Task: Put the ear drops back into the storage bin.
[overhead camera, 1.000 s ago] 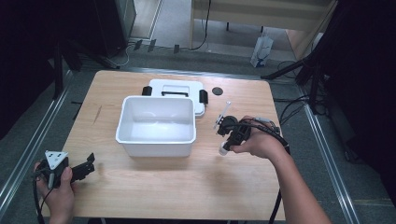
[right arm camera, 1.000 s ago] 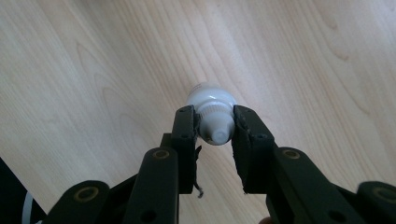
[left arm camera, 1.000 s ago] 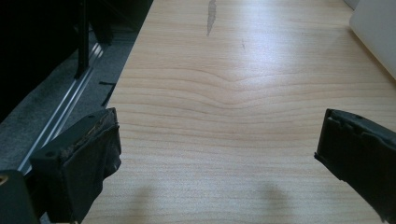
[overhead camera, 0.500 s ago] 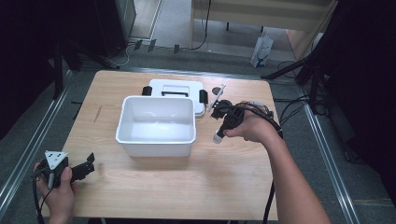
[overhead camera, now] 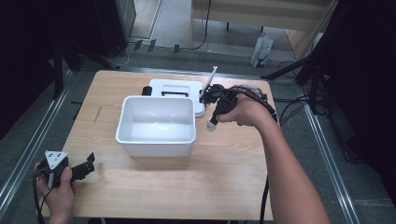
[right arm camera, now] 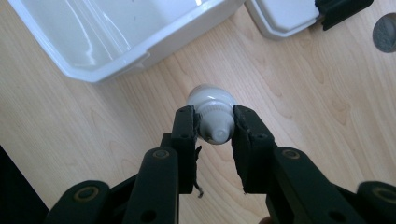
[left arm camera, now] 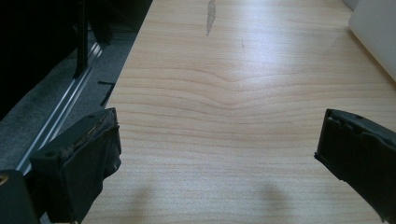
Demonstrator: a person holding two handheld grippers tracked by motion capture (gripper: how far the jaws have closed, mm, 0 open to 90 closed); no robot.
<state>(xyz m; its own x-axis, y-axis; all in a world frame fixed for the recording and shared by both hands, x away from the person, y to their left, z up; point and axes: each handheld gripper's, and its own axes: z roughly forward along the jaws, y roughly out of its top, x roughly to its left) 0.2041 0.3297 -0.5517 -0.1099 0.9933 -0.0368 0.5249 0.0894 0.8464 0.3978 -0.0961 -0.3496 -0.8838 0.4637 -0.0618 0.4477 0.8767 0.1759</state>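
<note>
Pale wood grain covers the table, which stands on a grey floor with dark stands around it. A white tub sits near the middle, its flat white lid lying just behind it with a black clip at the edge. The right claw, held just beside the tub's right wall, is closed on a small white bottle, gripping it near the cap. The left claw rests at the table's near left corner, its jaws spread wide with nothing between them.
</note>
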